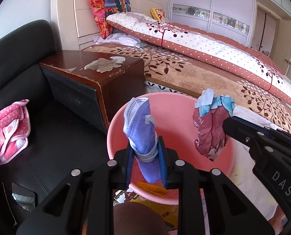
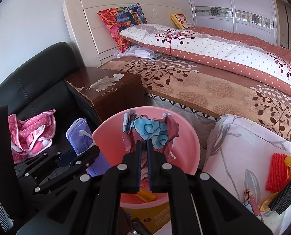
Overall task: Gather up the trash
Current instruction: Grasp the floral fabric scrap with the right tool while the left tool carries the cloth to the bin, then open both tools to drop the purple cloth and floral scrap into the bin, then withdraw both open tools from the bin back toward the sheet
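The purple face mask (image 1: 143, 135) stands long axis upright, clamped in my left gripper (image 1: 146, 162), jaws closed on its lower half, directly over the pink bin (image 1: 172, 105). At its 3 o'clock, the crumpled red-and-blue wrapper (image 1: 210, 129) hangs pinched in my right gripper (image 2: 143, 162), also above the bin's mouth. Both pieces sit over the opening; judging by this, release is all that remains, the bed (image 1: 194, 68) behind.
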`<state>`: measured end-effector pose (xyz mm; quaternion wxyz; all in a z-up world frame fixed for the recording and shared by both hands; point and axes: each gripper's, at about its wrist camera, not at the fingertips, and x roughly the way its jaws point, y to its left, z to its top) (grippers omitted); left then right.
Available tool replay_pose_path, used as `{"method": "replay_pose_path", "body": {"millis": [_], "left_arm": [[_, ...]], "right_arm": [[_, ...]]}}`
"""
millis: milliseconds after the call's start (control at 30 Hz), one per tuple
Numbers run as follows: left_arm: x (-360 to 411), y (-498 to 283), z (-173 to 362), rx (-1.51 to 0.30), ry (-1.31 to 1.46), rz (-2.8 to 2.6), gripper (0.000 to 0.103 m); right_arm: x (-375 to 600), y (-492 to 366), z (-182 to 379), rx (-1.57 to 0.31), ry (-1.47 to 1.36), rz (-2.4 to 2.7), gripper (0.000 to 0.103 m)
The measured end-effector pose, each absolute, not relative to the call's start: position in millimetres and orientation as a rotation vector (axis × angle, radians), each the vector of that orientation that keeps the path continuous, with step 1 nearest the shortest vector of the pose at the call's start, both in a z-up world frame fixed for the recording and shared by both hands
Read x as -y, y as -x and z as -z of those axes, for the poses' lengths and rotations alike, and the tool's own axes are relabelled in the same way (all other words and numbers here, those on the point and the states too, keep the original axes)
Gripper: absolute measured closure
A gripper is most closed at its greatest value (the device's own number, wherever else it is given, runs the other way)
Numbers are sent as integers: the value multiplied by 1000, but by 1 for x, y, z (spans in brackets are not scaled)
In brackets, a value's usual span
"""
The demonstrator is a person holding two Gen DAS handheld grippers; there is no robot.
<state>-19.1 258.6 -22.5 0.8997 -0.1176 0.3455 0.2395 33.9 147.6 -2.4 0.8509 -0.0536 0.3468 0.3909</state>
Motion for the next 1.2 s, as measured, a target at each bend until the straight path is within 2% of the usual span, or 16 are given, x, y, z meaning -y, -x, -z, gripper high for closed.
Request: {"method": "replay_pose_path", "body": {"millis": [433,467,500,567,800,900,1200], "left_arm": [[-267,4,45,-767,278,-471,80],[-267,3,46,-769,274,-466,78],[-266,2,46,-771,272,-459,78],[-265,2,47,-772,267,-459,77],[-267,8,42,-752,272,-471,67],[-264,10,40,-745,266,-463,60],[-249,19,34,-730,242,-449,60]], "right_arm": [[-163,-53,34,-803,138,-831,97],[-163,-54,35,-808,135,-829,95],[-162,-55,36,-810,130,-830,86],[-160,-56,36,-811,123,-825,83],[-149,-57,30,-796,91,-820,59],[-146,-50,26,-775,97,-822,55],[-127,-26,14,-711,93,-815,45]]}}
